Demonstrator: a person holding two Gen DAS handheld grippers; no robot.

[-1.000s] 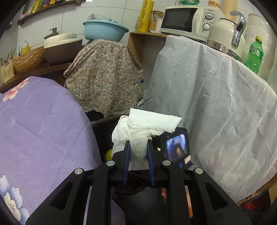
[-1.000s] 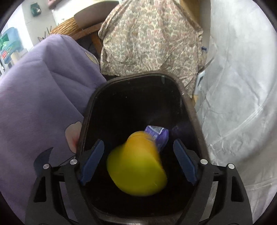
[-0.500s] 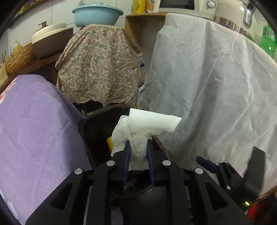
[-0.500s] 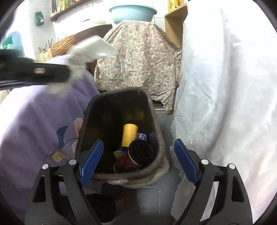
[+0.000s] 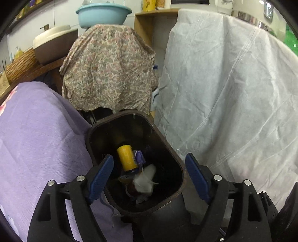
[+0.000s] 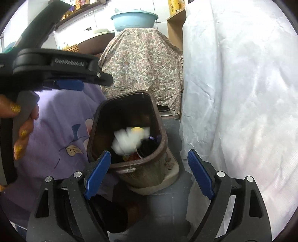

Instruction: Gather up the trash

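A dark brown trash bin (image 5: 173, 147) stands on the floor between two draped tables; it also shows in the right wrist view (image 6: 160, 119). Inside lie a yellow can (image 5: 126, 158), a purple wrapper (image 5: 139, 155) and a crumpled white tissue (image 5: 145, 179), which looks blurred in the right wrist view (image 6: 126, 141). My left gripper (image 5: 149, 176) is open and empty right above the bin; its side shows in the right wrist view (image 6: 69, 80). My right gripper (image 6: 148, 172) is open and empty, further back and above the bin's near rim.
A purple flowered cloth (image 5: 37, 141) covers the table on the left, a white cloth (image 5: 232, 104) the one on the right. A paisley-draped stand (image 5: 109, 74) with a blue basin (image 5: 103, 14) is behind the bin. A hand with gold nails (image 6: 20, 130) holds the left gripper.
My left gripper opened and let go of the white tissue, which dropped into the bin. My right gripper pulled back and up from the bin.
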